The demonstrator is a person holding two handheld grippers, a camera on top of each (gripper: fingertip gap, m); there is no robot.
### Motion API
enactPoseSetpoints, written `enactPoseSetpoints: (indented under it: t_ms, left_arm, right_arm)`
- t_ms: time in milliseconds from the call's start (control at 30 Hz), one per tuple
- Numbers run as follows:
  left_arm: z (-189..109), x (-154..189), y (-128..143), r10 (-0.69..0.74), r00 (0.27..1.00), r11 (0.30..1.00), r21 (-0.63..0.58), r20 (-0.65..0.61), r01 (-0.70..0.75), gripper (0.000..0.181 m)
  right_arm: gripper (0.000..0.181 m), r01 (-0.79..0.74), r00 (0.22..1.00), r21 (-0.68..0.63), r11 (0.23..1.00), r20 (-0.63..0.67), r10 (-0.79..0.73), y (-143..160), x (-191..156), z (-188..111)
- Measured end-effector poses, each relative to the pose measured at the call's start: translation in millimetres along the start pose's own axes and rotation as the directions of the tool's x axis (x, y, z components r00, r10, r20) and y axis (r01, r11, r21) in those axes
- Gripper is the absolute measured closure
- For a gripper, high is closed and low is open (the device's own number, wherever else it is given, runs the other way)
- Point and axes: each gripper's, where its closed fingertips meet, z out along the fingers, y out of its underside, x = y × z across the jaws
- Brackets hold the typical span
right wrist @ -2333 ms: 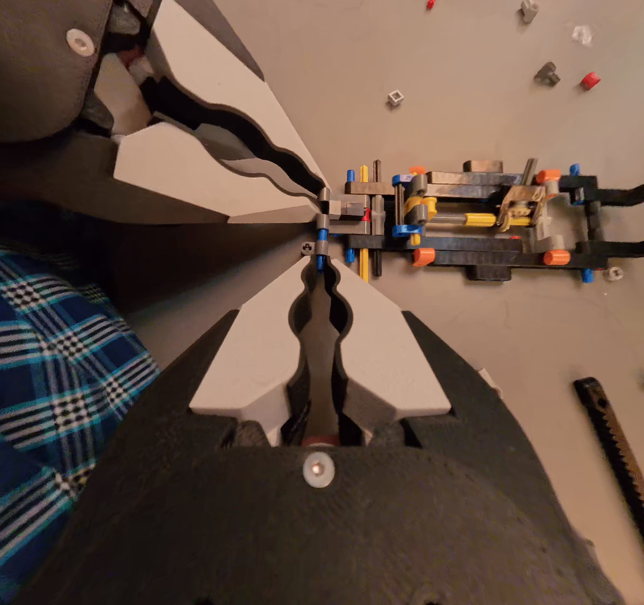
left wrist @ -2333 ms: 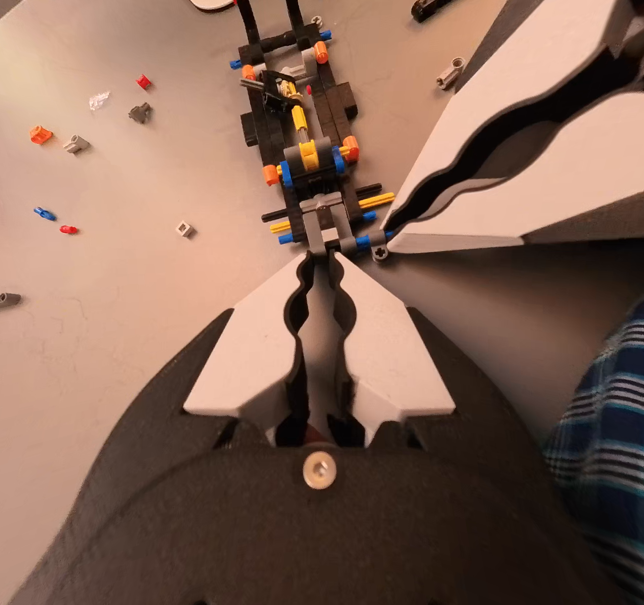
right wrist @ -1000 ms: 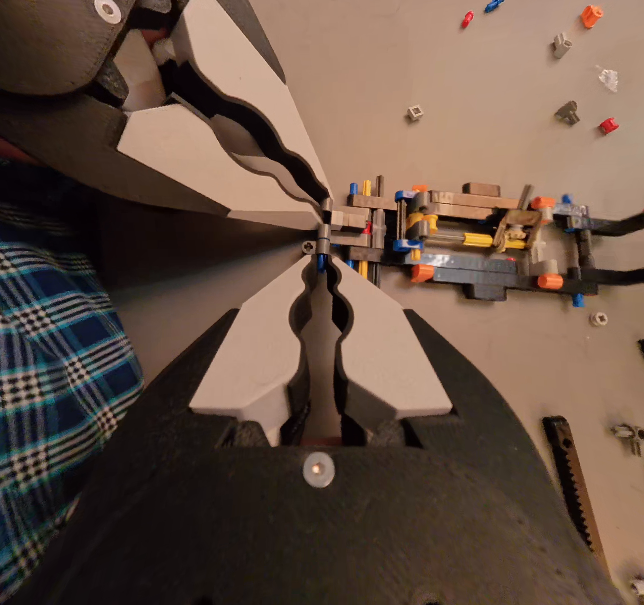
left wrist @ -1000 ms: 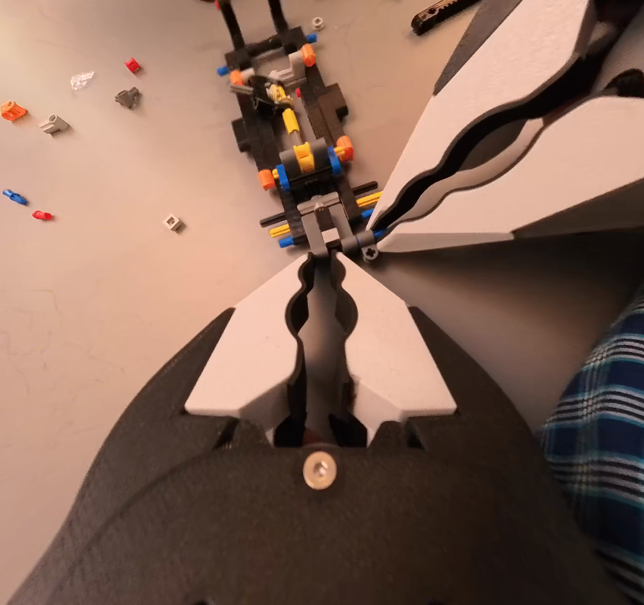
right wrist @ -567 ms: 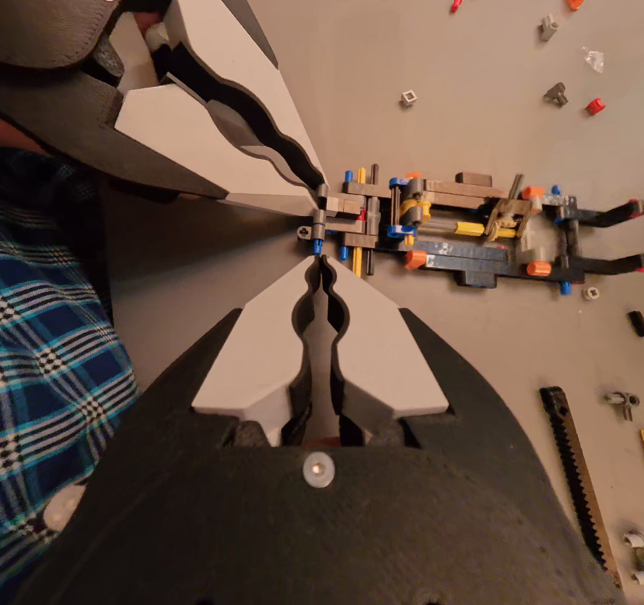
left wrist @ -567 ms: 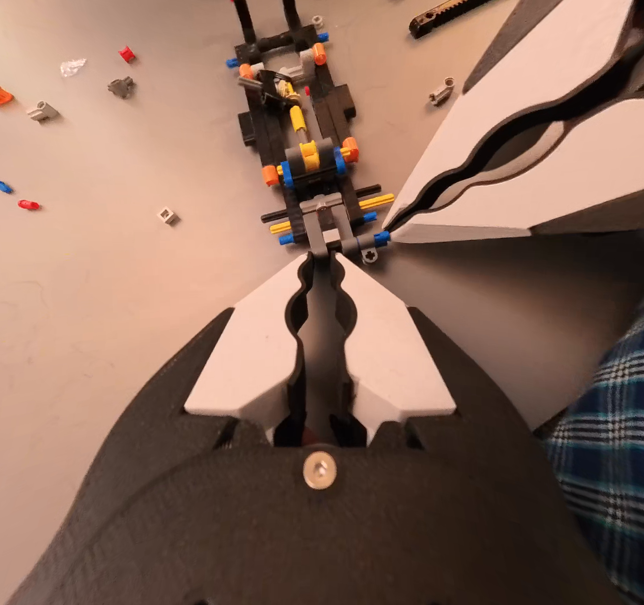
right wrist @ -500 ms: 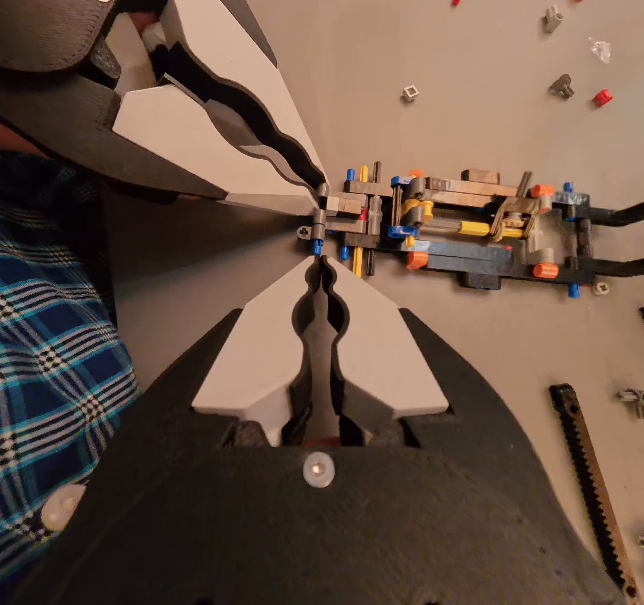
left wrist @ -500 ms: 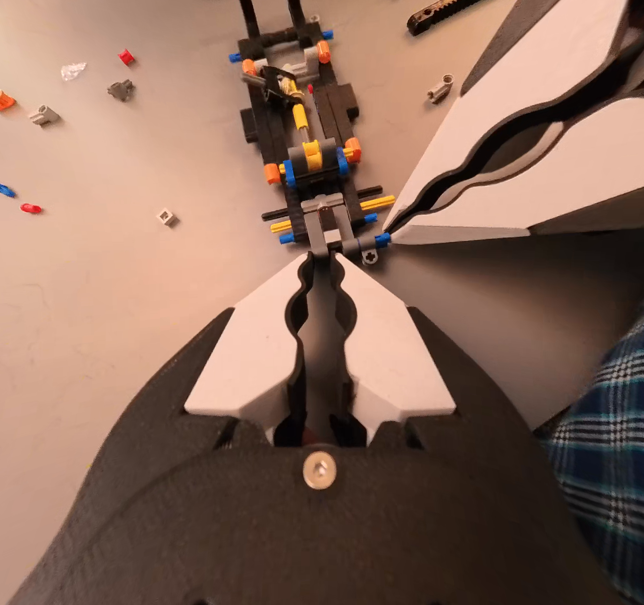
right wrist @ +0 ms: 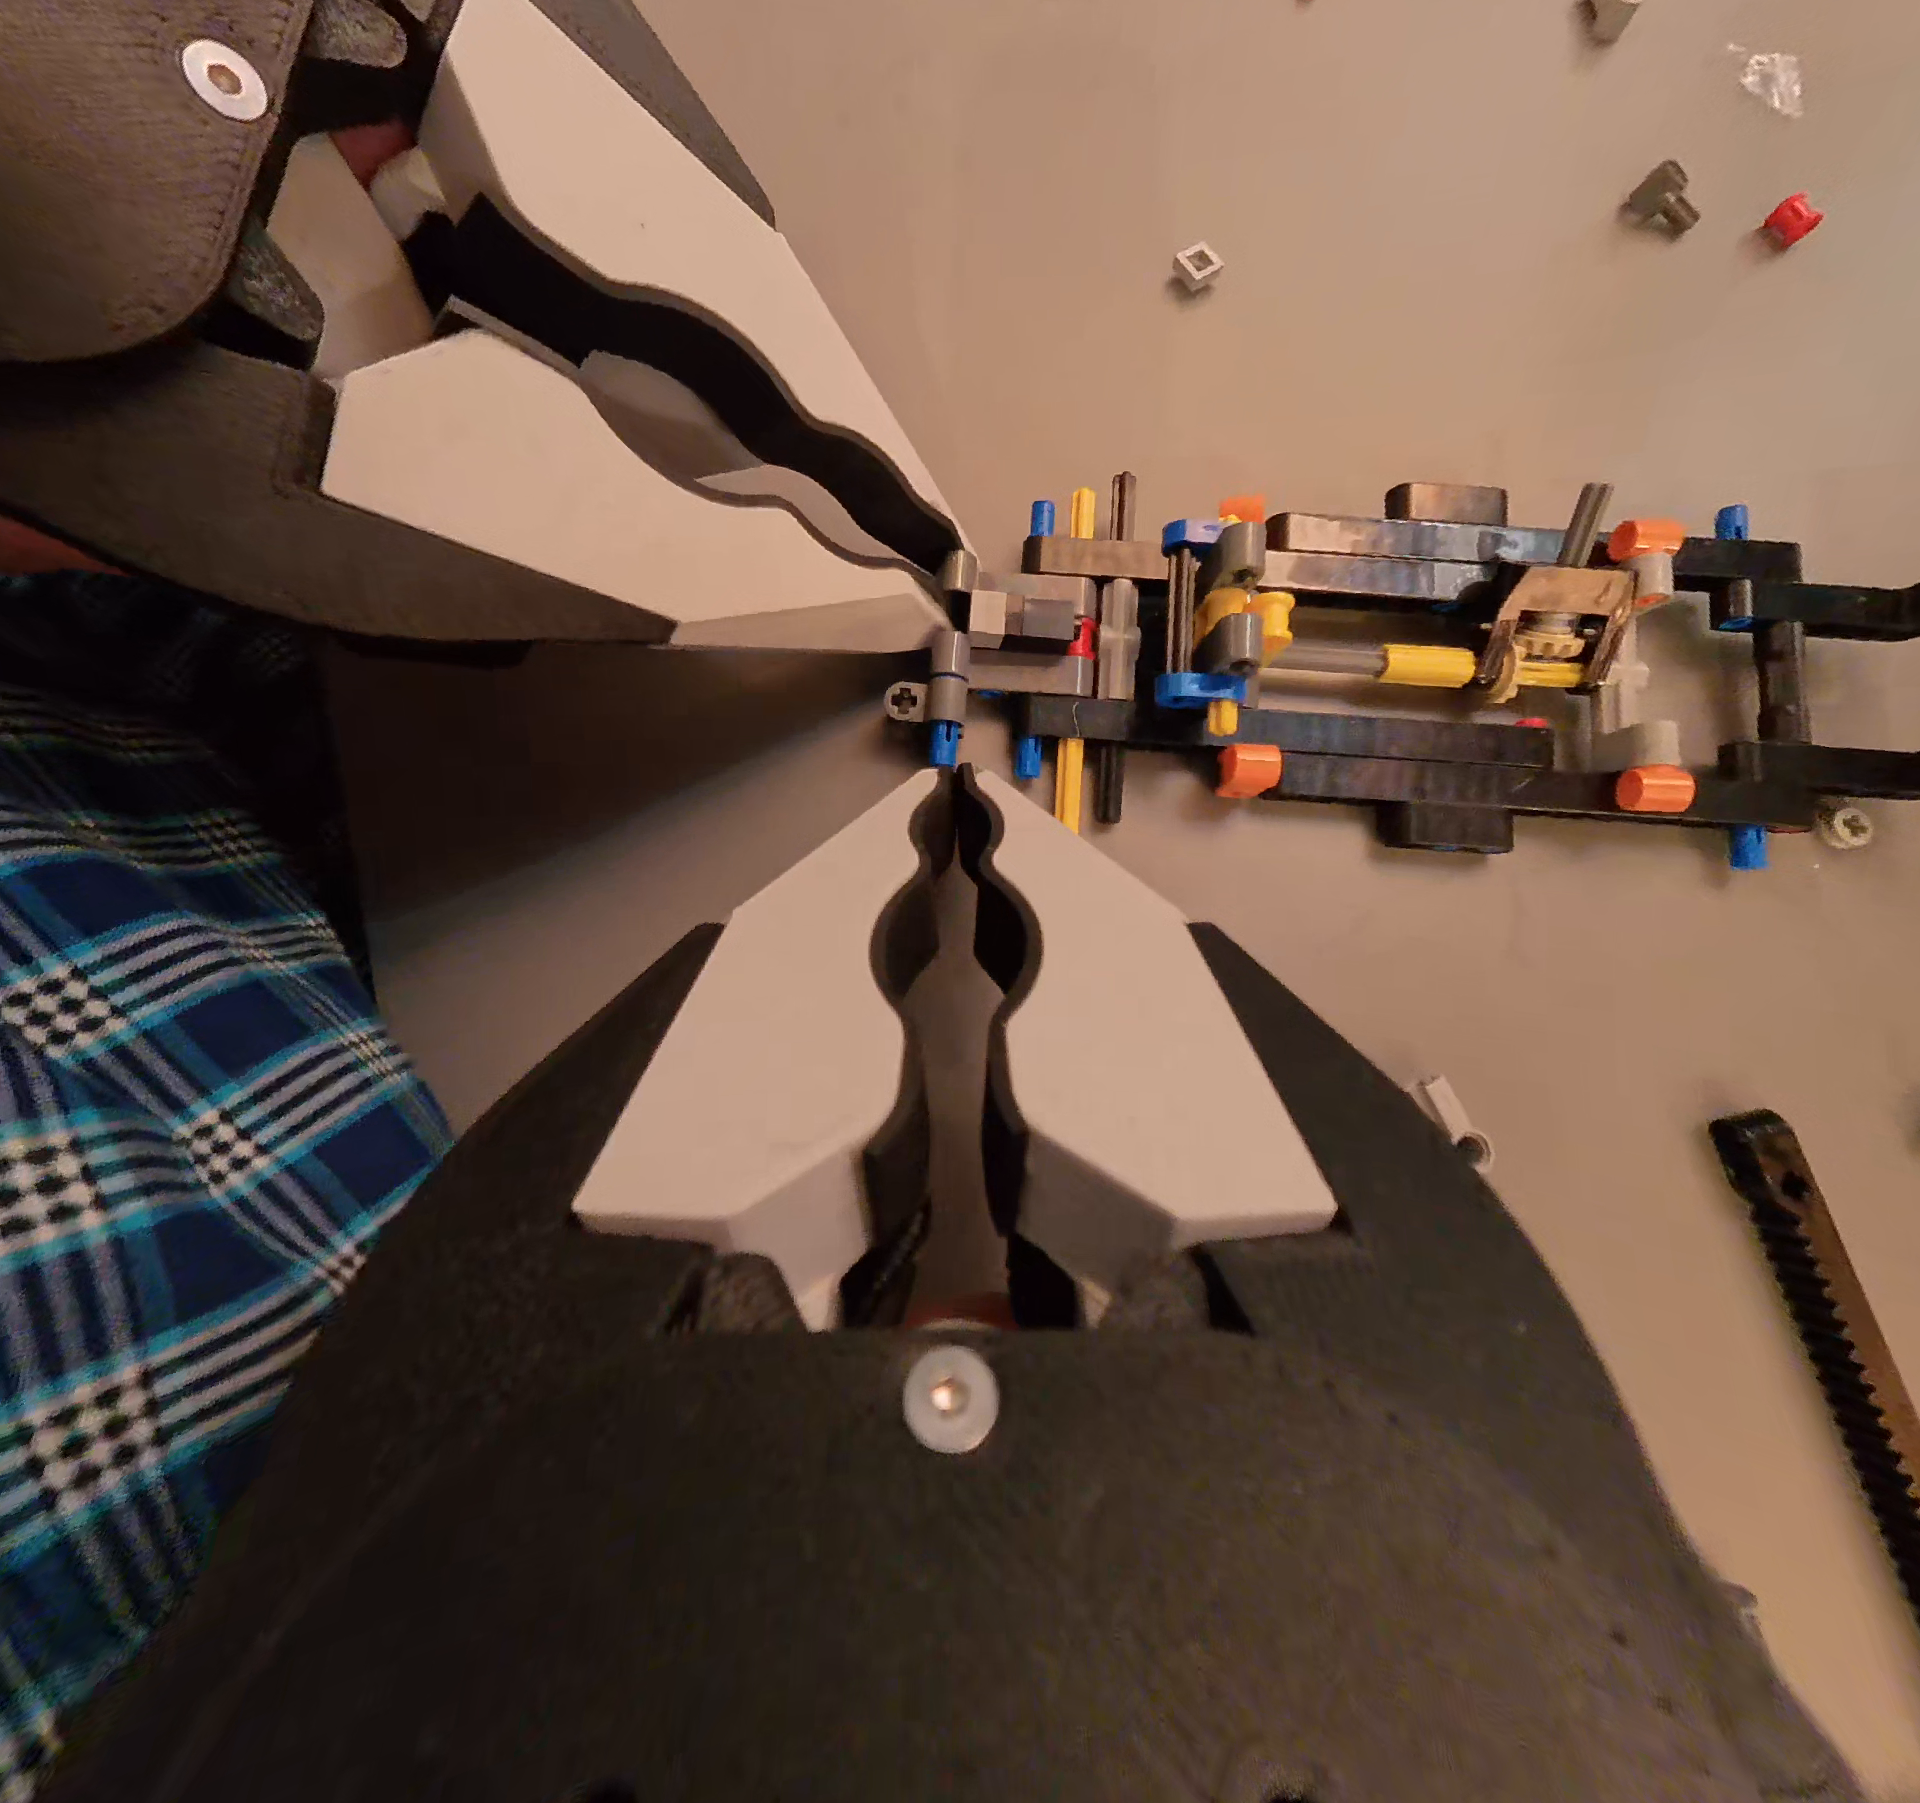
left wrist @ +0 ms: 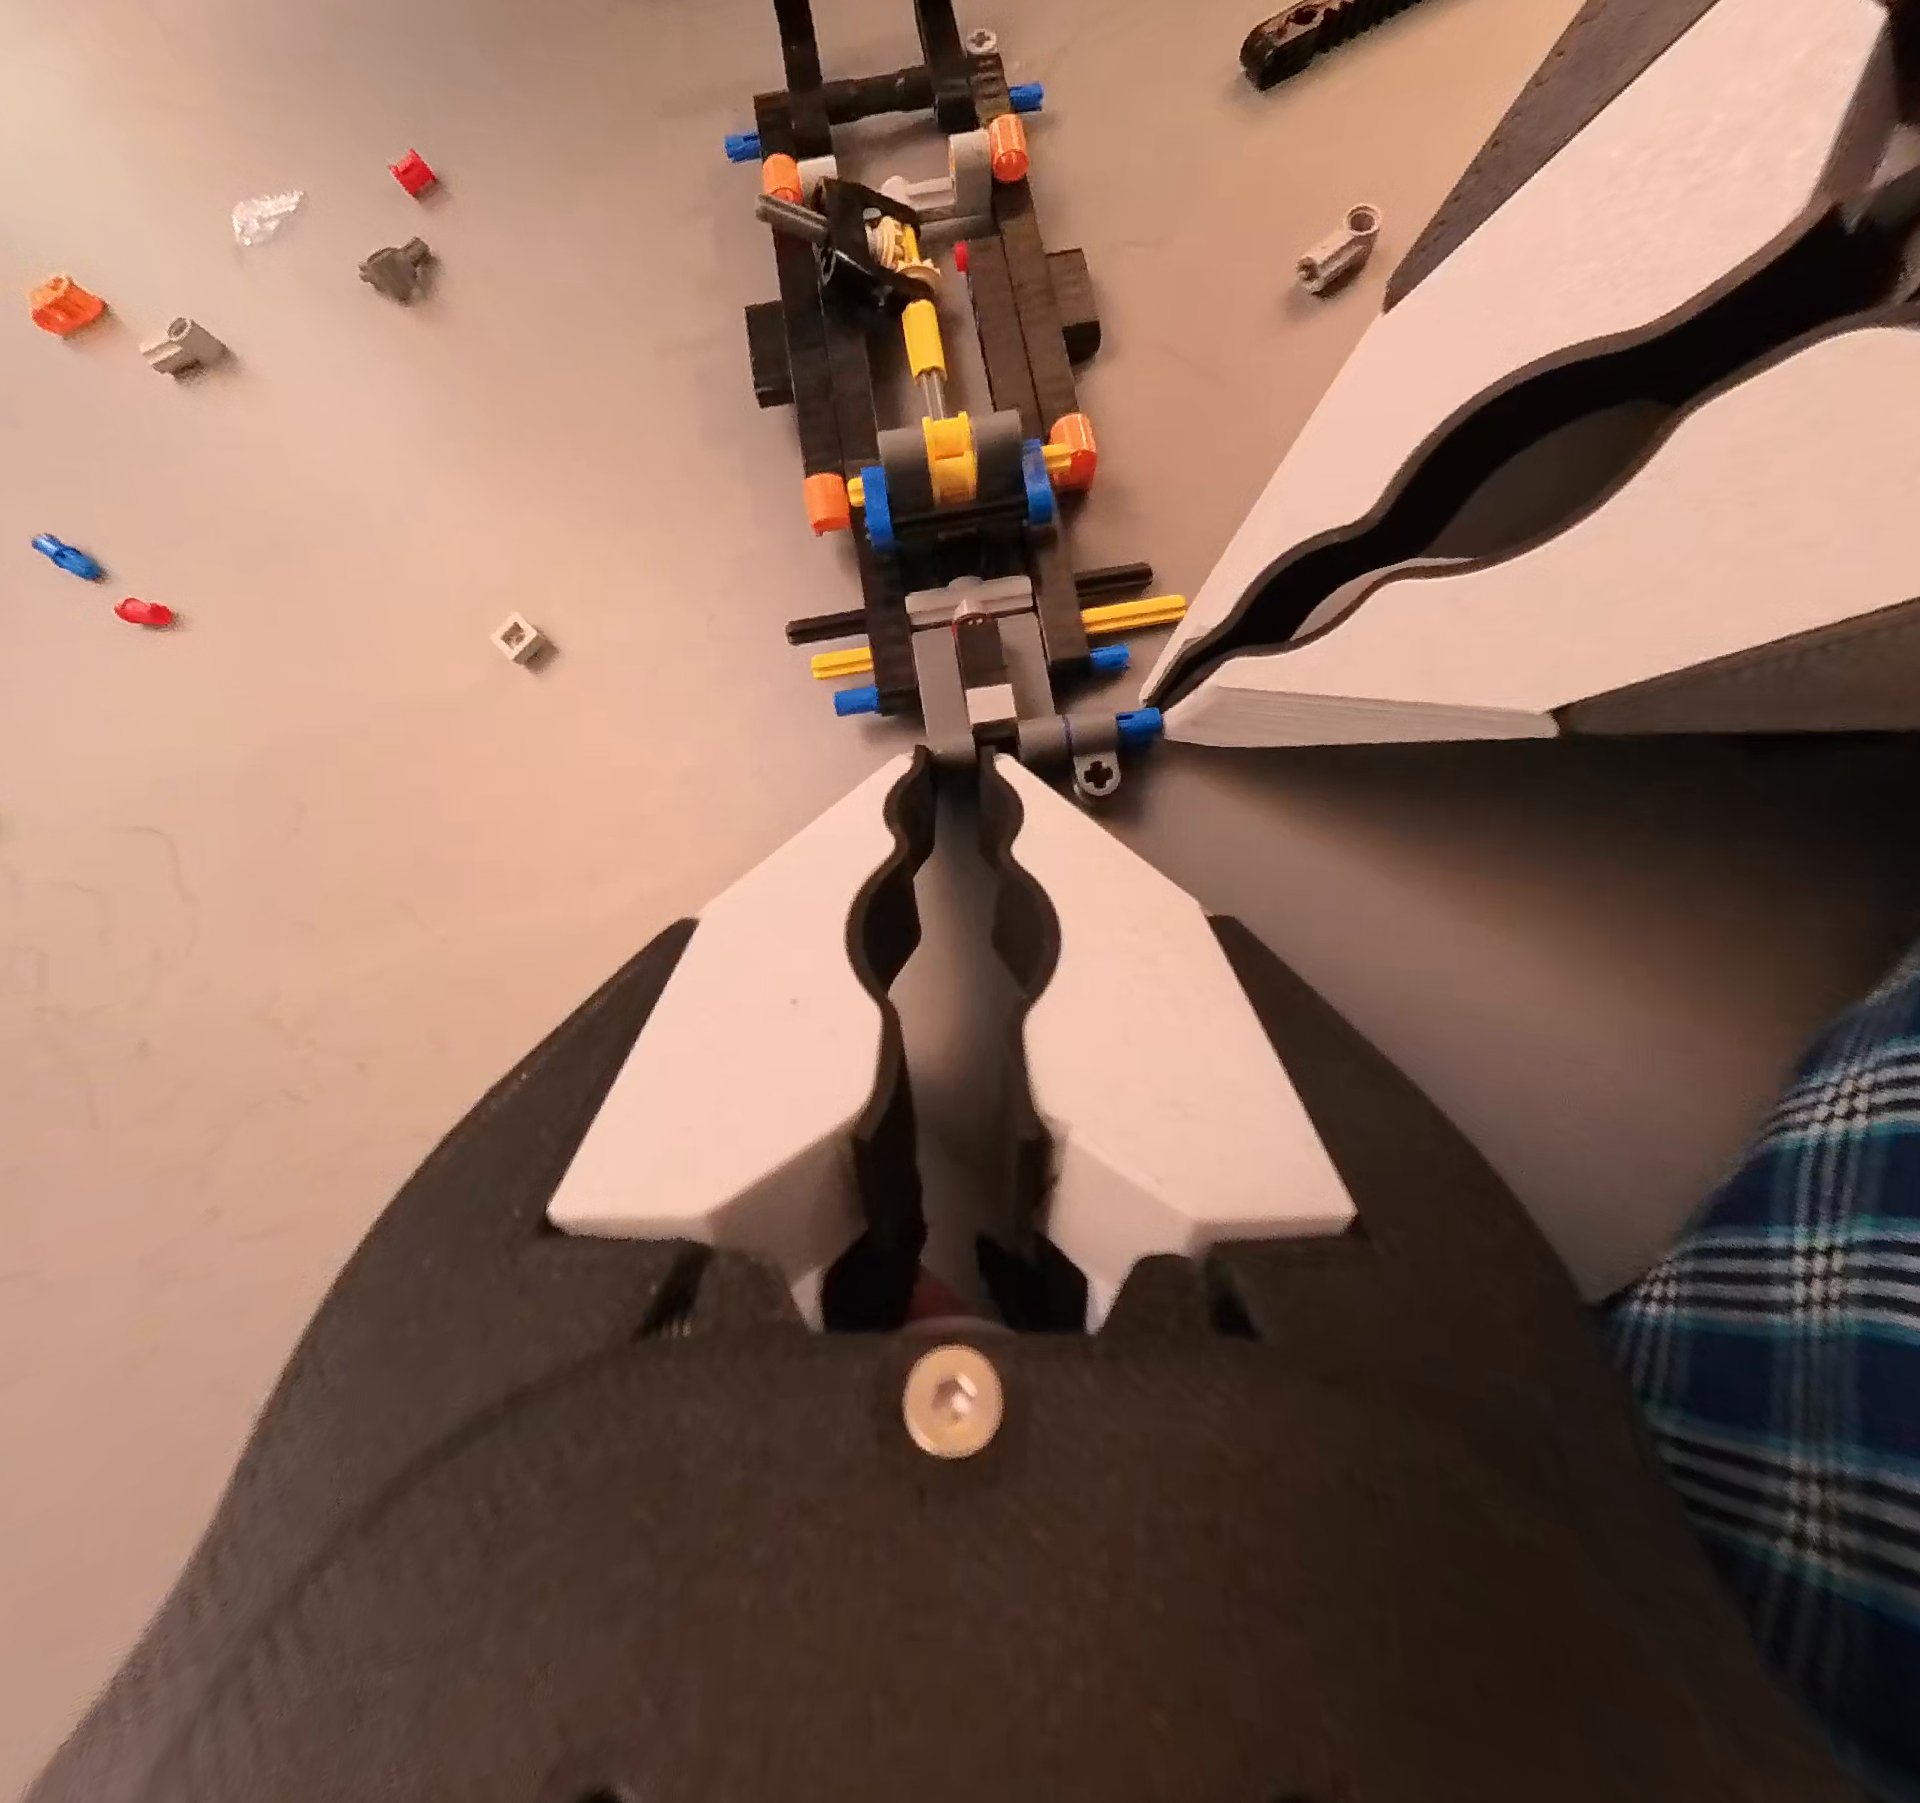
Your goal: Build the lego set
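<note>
The lego chassis (left wrist: 925,382) lies flat on the grey tabletop (left wrist: 416,870), a long black frame with yellow, blue and orange pins, its two black arms pointing away from the person. The left claw (left wrist: 954,766) is narrowed onto the grey end beam (left wrist: 948,688) at the near end of the chassis, its white fingers (left wrist: 790,1005) pinching that beam between their tips. The right claw (right wrist: 956,774) comes in from the side with its fingertips pressed together — nothing shows between them — and they sit just beside the short blue pin (right wrist: 943,743) that sticks out of the grey connector (right wrist: 951,678) at the chassis corner; whether the tips touch the pin cannot be told. In the left wrist view that same blue pin (left wrist: 1138,723) meets the point of the right claw (left wrist: 1158,704). Loose parts are scattered on the tabletop well apart from the frame: an orange piece (left wrist: 64,304), a red bush (left wrist: 414,172), a clear piece (left wrist: 265,213), a small blue pin (left wrist: 64,553), a small grey square piece (left wrist: 520,636). A black toothed rack (right wrist: 1829,1306) lies off to the far side, near a grey connector piece (left wrist: 1335,247). A blue plaid sleeve (right wrist: 156,1078) fills the near corner — the person's own.
</note>
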Motion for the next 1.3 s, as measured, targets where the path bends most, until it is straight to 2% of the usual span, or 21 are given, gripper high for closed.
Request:
enactPoseSetpoints:
  t_ms: [167,300,400,500,667,767,867,967,1100,1200,1300]
  left_arm:
    - [0.1,-1.9,0.1,-0.014,1.000,1.000,-0.002,0.009,0.014,0.175]
    - [0.6,2.3,-2.0,-0.051,0.998,0.999,0.003,-0.032,0.051,0.174]
    - [-1.2,13.7,-1.8,-0.077,0.993,0.997,-0.007,-0.094,0.077,0.166]
    - [-4.7,27.3,-6.7,-0.106,0.977,0.994,0.009,-0.184,0.110,0.166]
    - [-7.0,59.7,-15.3,-0.041,0.949,0.998,0.042,-0.312,0.057,0.161]
    - [-2.3,81.7,-20.2,0.002,0.921,1.000,0.026,-0.390,0.008,0.154]
    - [1.1,103.9,-29.9,0.051,0.879,0.998,0.042,-0.475,-0.036,0.145]
    - [-9.5,115.0,-35.1,0.019,0.830,0.999,0.048,-0.558,0.010,0.148]
    - [-25.9,95.2,-44.3,0.008,0.860,0.989,0.128,-0.511,0.067,0.153]
    - [-28.5,88.1,-44.8,0.003,0.875,0.989,0.133,-0.484,0.070,0.152]
    - [-28.0,88.4,-42.1,0.020,0.884,0.990,0.133,-0.466,0.047,0.152]
  right_arm:
    - [0.181,0.009,1.000,-0.004,1.000,-0.006,-0.009,-1.3,1.7,1.5]
    - [0.181,0.045,0.999,-0.012,0.999,-0.002,-0.045,0.6,7.2,-3.0]
    - [0.179,0.059,0.998,-0.027,0.998,-0.018,-0.059,4.6,15.3,-15.7]
    - [0.170,0.057,0.997,-0.028,0.998,-0.051,-0.058,10.0,22.4,-38.4]
    - [0.160,-0.063,0.974,-0.071,0.996,-0.223,0.045,48.4,55.7,-86.2]
    - [0.155,-0.147,0.951,-0.117,0.982,-0.290,0.108,77.1,70.2,-101.6]
    - [0.150,-0.156,0.946,-0.135,0.978,-0.305,0.109,85.6,72.7,-103.5]
    - [0.148,-0.134,0.955,-0.123,0.983,-0.282,0.095,83.2,72.1,-97.2]
    - [0.156,-0.090,0.969,-0.100,0.991,-0.240,0.064,76.2,72.6,-87.9]
    - [0.172,-0.069,0.975,-0.095,0.993,-0.217,0.047,75.9,74.1,-82.2]
    - [0.176,-0.065,0.981,-0.063,0.996,-0.189,0.052,73.8,70.9,-80.1]
